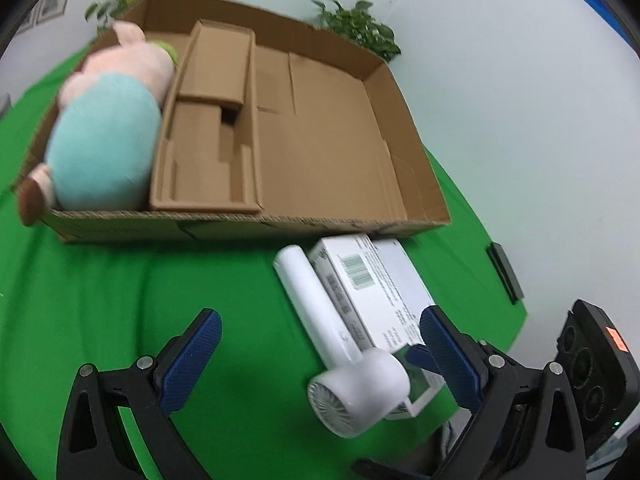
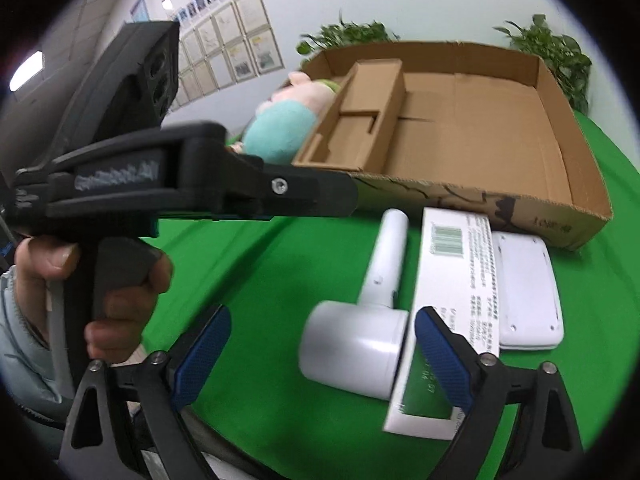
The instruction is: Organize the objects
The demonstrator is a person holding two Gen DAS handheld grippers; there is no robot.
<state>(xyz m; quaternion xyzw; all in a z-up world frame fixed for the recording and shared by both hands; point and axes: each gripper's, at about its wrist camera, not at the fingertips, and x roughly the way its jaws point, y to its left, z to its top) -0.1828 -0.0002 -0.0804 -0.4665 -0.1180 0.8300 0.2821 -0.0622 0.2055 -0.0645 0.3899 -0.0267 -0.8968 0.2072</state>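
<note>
Both grippers, left point(image 1: 320, 344) and right point(image 2: 322, 340), wide open, empty. Hair dryer point(image 2: 360, 336) beside white box point(image 2: 452, 280): straddle barrel squarely, avoid snagging box.

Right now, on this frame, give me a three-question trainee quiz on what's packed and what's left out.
1. True or false: the plush toy lies inside the cardboard box.
2. The hair dryer lies: A) in the box B) on the green cloth C) in a gripper.
3. What flat white item lies right of the white carton?

Key: 1 true. 2 B. 3 the white rounded case.
</note>
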